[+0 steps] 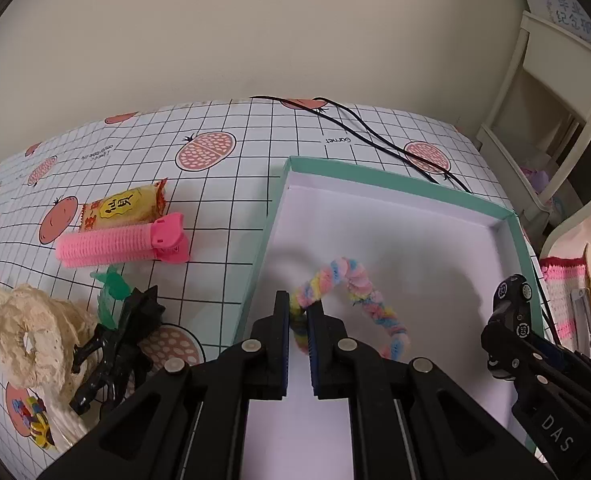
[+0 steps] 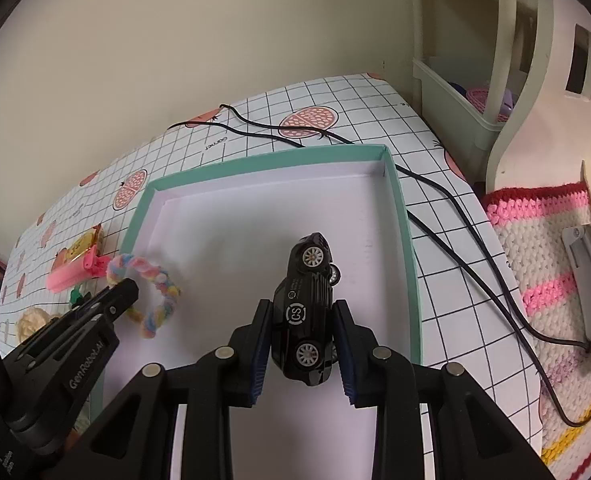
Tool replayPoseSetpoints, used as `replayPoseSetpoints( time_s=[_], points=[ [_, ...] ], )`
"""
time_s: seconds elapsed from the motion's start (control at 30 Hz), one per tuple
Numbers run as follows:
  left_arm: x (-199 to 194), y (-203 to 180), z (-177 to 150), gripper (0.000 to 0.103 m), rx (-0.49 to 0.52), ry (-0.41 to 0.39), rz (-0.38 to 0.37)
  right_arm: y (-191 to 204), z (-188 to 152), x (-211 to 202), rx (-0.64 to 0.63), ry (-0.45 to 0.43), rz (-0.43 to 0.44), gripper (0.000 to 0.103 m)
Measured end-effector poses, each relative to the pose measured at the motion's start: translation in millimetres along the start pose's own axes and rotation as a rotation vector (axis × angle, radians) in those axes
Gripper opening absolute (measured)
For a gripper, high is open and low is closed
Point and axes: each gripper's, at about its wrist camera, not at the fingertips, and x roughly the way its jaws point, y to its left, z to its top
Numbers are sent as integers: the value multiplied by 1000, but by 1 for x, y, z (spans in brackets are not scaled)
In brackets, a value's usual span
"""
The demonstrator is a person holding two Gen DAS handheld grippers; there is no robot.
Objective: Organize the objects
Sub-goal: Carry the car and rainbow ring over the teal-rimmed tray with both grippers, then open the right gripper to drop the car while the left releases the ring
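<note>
The teal-rimmed box [image 2: 405,240] sits on the gridded table [image 1: 255,136]. Over its white floor, the right gripper [image 2: 303,316] clamps a black toy car [image 2: 307,320] sideways; the left gripper [image 1: 298,312] pinches a pastel pipe-cleaner loop [image 1: 351,292], seemingly raised.

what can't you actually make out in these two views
- Left wrist view: the lower end of the pastel twisted loop is hidden by the left gripper clamping it.
- Left wrist view: the small colourful bits at bottom left are too small and cut by the lens edge.
- Right wrist view: the toy car held by the right gripper hides the tray floor beneath, so contact cannot be told.
</note>
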Motion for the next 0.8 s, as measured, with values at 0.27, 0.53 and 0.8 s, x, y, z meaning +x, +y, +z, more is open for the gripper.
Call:
replayPoseSetpoints(
  time_s=[0.27, 0.53, 0.8],
  points=[
    [-11, -5, 0, 9, 1, 0, -22, 4, -2, -11, -24, -8, 7, 32],
    [-35, 2, -1, 12, -32, -24, -23, 9, -4, -37, -30, -34, 15, 32],
    [-55, 23, -15, 47, -79, -26, 1, 12, -18, -52, -6, -41, 15, 61]
  ],
)
